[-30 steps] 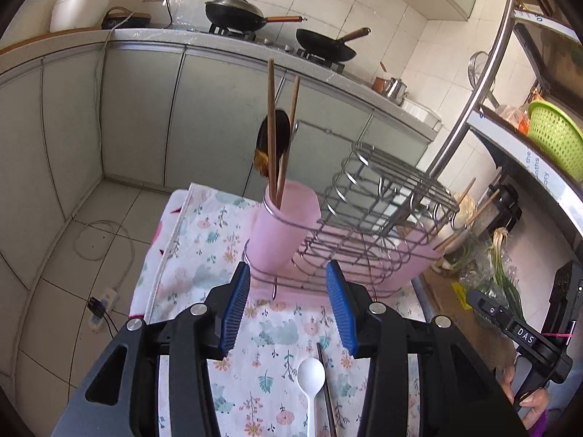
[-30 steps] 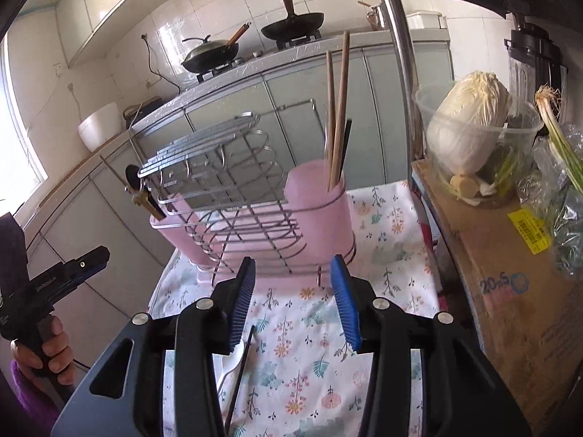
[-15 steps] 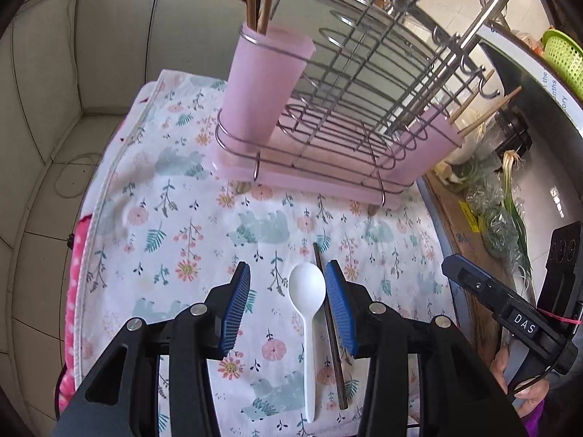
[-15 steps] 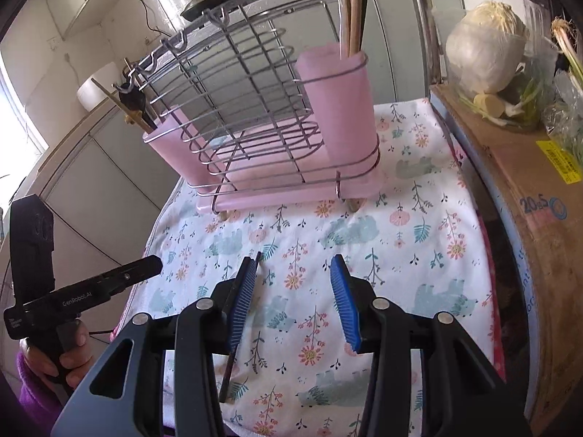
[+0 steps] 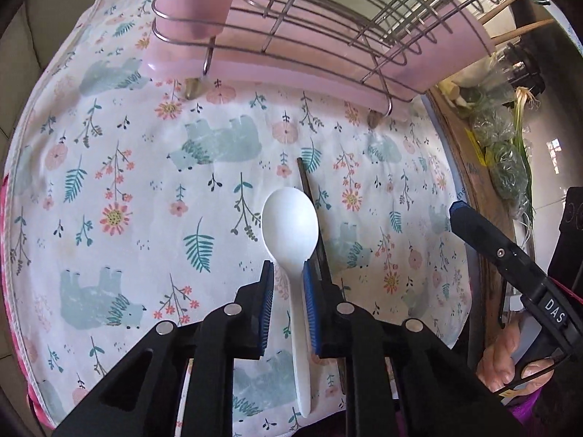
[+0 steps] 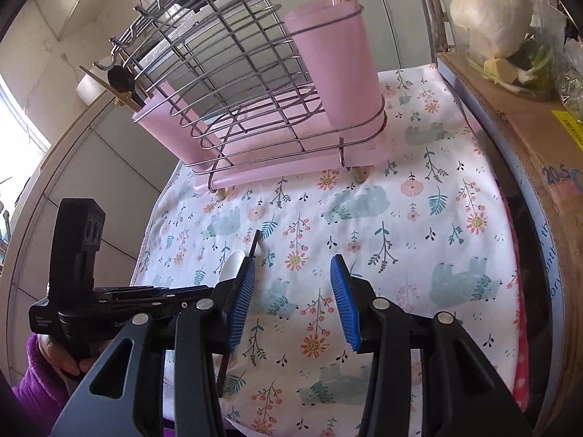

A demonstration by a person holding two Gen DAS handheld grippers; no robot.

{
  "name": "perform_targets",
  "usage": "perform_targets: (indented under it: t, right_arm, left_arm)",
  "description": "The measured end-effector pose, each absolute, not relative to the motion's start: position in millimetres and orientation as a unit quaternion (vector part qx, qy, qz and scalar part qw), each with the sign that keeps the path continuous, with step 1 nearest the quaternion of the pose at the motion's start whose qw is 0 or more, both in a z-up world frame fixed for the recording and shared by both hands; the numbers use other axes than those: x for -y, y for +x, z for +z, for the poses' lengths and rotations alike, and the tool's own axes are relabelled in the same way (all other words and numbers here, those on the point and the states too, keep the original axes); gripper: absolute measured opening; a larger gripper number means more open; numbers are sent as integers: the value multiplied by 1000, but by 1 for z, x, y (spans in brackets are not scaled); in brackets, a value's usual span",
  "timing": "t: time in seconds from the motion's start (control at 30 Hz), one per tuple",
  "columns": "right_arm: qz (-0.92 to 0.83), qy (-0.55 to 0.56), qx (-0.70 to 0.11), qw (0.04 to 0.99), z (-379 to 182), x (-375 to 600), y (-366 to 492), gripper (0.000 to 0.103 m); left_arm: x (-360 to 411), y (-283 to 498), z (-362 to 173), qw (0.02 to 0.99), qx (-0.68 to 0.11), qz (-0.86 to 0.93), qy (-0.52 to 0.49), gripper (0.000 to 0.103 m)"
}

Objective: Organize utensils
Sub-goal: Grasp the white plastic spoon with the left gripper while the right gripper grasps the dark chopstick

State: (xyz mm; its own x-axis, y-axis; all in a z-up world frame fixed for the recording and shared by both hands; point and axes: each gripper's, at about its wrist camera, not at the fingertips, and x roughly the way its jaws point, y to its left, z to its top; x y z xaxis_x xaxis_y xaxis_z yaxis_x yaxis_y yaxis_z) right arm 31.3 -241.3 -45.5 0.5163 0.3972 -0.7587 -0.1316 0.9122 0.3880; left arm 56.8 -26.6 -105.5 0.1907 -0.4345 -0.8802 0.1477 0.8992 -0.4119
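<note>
1. White plastic spoon (image 5: 290, 218) lies on the floral cloth (image 5: 120, 167), its handle between the left gripper's (image 5: 288, 273) narrowed blue pads.
2. Beside its right pad lies a dark chopstick (image 5: 308, 182).
3. Ahead stands the pink dish rack (image 5: 291, 76).
4. Right gripper (image 6: 291, 273) hovers wide, holding nothing.

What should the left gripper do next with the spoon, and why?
Probably shut the last bit. The left gripper straddles the white spoon at its neck as it lies on the cloth, with a sliver of gap showing on both sides, so it does not look clamped yet. A dark chopstick lies close against the right finger; keep it out.
</note>
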Motion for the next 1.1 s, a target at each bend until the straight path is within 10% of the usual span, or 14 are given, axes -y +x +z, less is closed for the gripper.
perform_targets:
  t: [0.7,1.1]
  right_arm:
    - [204,148,-532,808,-71,197,70,43]
    - [181,100,-576,791,-92,153,94,20]
  left_arm:
    - [-15,58,-92,806,-553,-149,-149,8]
    - [-45,49,-80,824,-527,-135,-161,8]
